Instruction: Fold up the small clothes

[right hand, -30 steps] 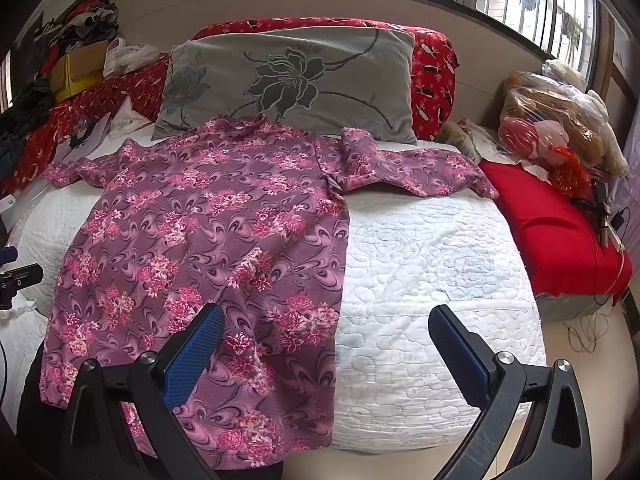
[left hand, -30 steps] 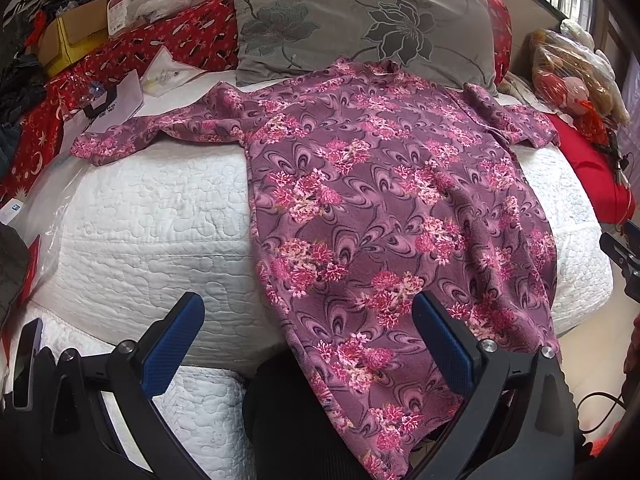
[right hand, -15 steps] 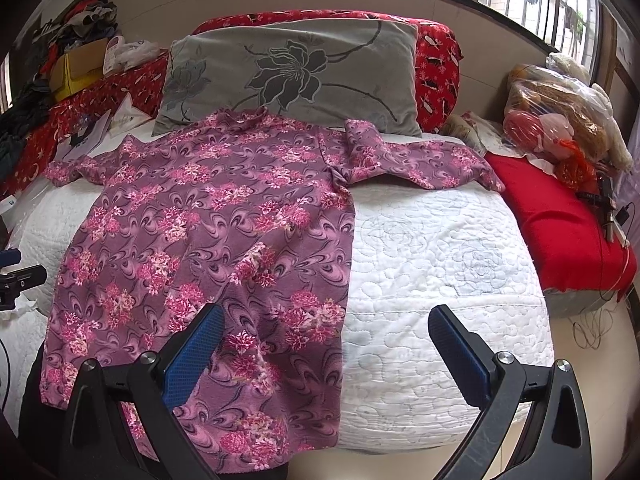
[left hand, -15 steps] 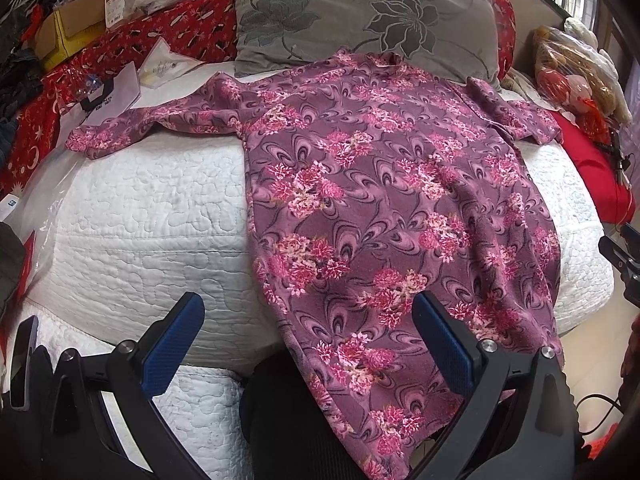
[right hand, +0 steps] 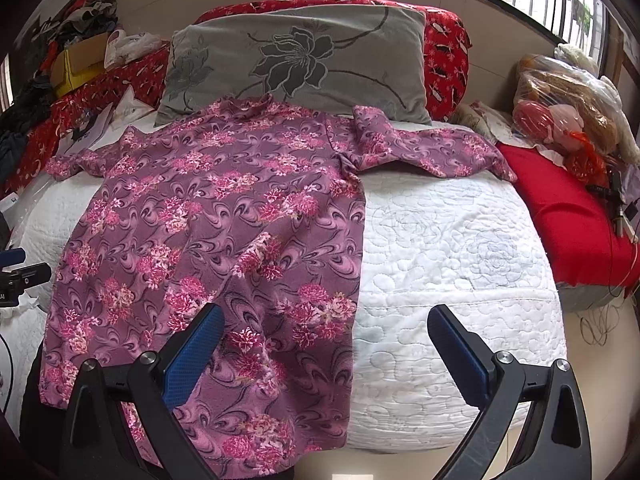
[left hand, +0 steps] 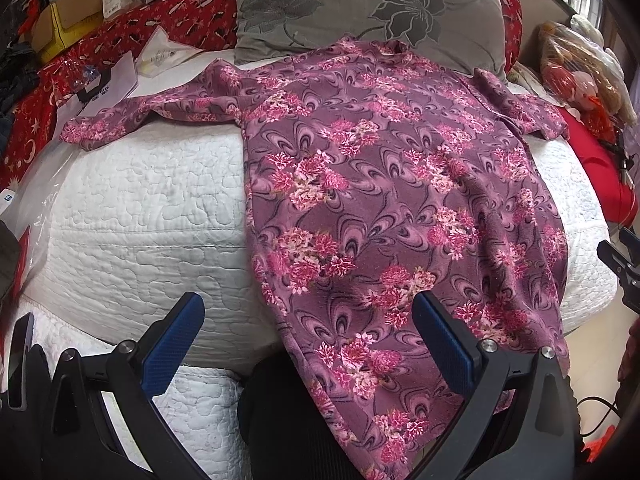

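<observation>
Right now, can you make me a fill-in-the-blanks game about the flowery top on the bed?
1. The flowery top lies spread on the white ____.
2. Its collar touches the ____ pillow.
3. Both grippers, left gripper and right gripper, are ____.

Missing words: quilt; grey; open

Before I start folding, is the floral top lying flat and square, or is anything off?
Mostly flat, but the floral top is not fully on the white quilt: its hem hangs over the near edge. The right sleeve is kinked near the shoulder. Both grippers, left and right, are open and empty.
</observation>
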